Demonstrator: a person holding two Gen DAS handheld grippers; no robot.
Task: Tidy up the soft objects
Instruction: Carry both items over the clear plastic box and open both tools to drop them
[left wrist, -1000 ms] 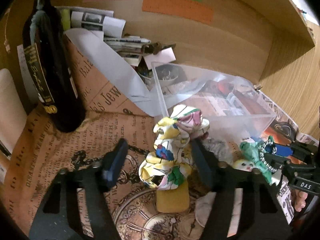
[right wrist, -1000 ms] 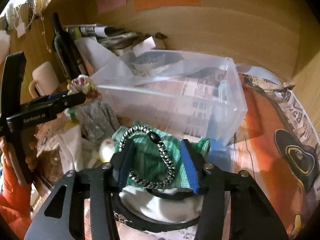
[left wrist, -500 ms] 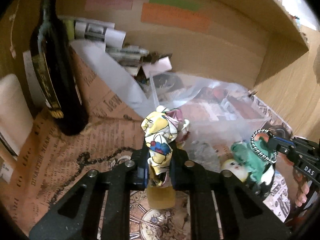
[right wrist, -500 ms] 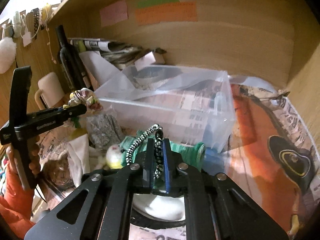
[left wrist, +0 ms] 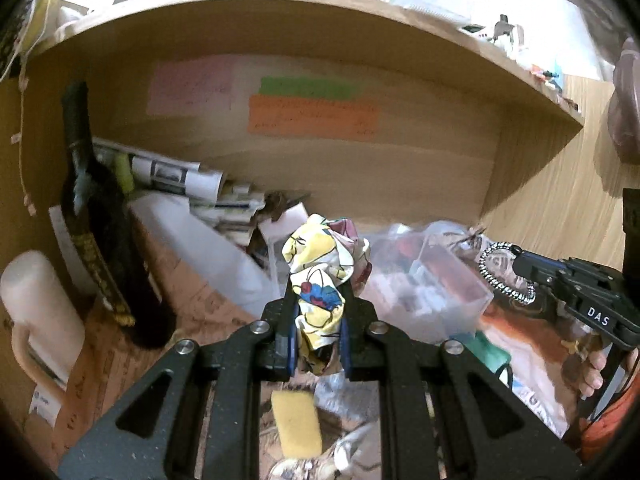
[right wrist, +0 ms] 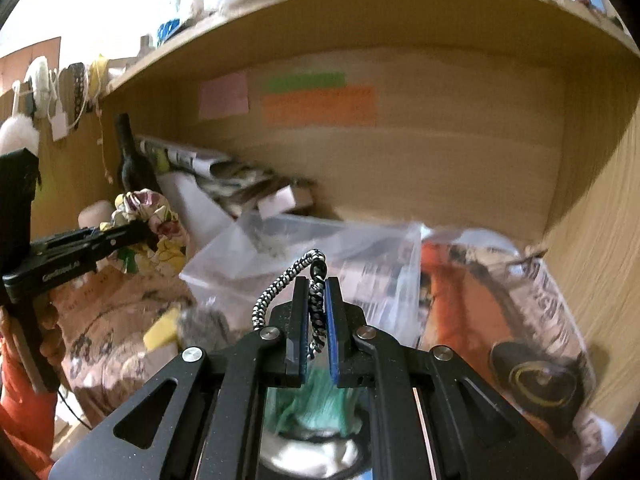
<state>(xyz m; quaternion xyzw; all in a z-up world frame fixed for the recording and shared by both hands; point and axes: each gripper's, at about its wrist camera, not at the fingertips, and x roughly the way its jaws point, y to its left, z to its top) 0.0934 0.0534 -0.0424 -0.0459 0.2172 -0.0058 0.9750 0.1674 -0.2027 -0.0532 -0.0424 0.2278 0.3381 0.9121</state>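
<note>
My left gripper (left wrist: 318, 316) is shut on a floral fabric scrunchie (left wrist: 322, 264) and holds it up in the air in front of the clear plastic bin (left wrist: 432, 296). It also shows at the left of the right wrist view (right wrist: 148, 228). My right gripper (right wrist: 317, 312) is shut on a black-and-white braided band (right wrist: 288, 280), lifted above a green cloth (right wrist: 312, 404). The band shows at the right of the left wrist view (left wrist: 500, 276). The clear bin (right wrist: 360, 260) stands just beyond it.
A dark wine bottle (left wrist: 100, 232) and a white mug (left wrist: 36, 312) stand at the left. Rolled papers (left wrist: 176, 176) lie against the wooden back wall. A yellow sponge (left wrist: 296, 420) and grey fluff (right wrist: 200, 324) lie on the newspaper-print mat (right wrist: 120, 308).
Both grippers closed on their items, the left on the scrunchie and the right on the braided band, then lifted them up off the desk.
</note>
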